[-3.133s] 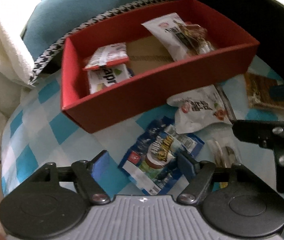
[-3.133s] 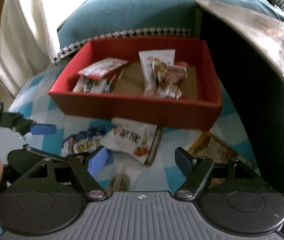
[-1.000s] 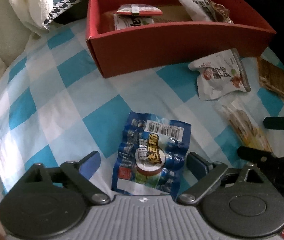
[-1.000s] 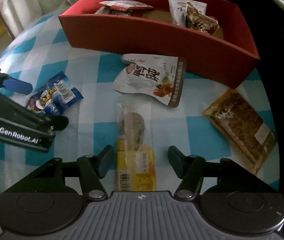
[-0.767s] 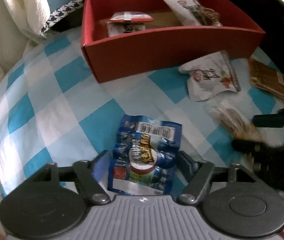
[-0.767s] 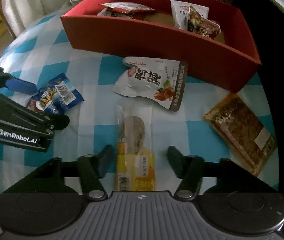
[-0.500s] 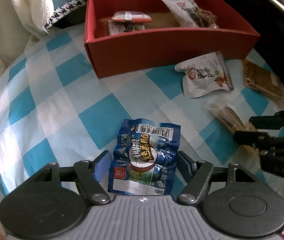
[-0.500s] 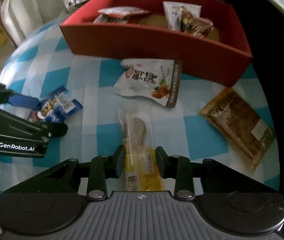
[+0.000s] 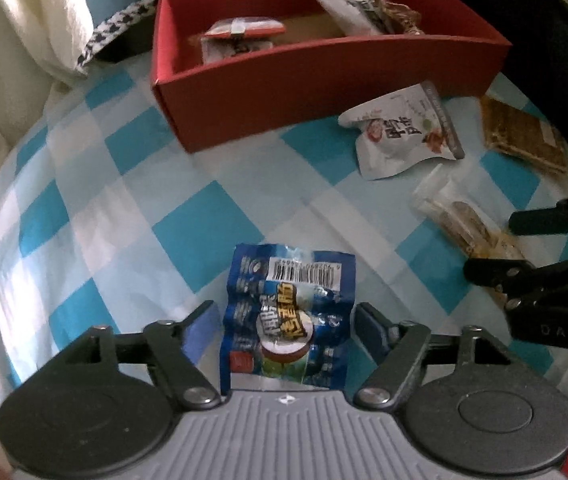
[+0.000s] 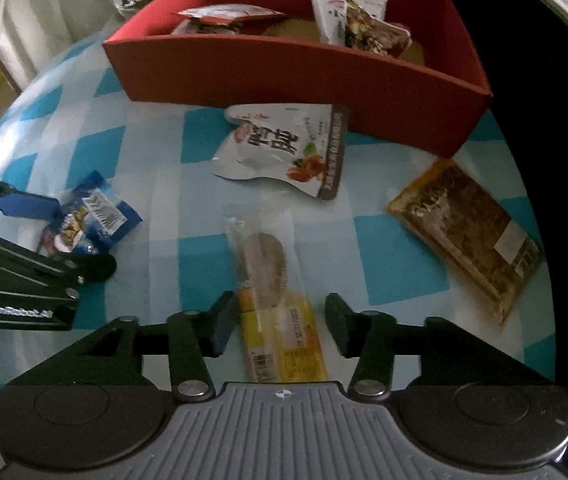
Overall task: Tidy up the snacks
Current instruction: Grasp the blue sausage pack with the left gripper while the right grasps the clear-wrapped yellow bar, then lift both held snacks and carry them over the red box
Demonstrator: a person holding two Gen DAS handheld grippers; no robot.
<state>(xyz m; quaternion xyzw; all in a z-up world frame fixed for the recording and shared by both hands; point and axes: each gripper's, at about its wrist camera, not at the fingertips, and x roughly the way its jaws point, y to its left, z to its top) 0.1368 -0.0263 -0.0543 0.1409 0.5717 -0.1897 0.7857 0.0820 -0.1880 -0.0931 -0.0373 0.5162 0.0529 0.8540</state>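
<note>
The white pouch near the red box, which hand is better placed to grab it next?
Right, probably. The white pouch lies straight ahead of the right claw, just past the yellow bar between its opening jaws; it sits off to the side of the left claw.

Pretty dim and soft overall, daylight coming in from the left, heavy fisheye bend, right edges go black.

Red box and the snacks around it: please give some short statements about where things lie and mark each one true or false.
1. The red box already holds several snack packets. True.
2. The blue packet lies inside the box. False: it lies on the checked cloth, between the left gripper fingers.
3. The white pouch lies outside the box. True.
4. The brown flat packet is between the right gripper fingers. False: the long yellow-ended packet is there.
</note>
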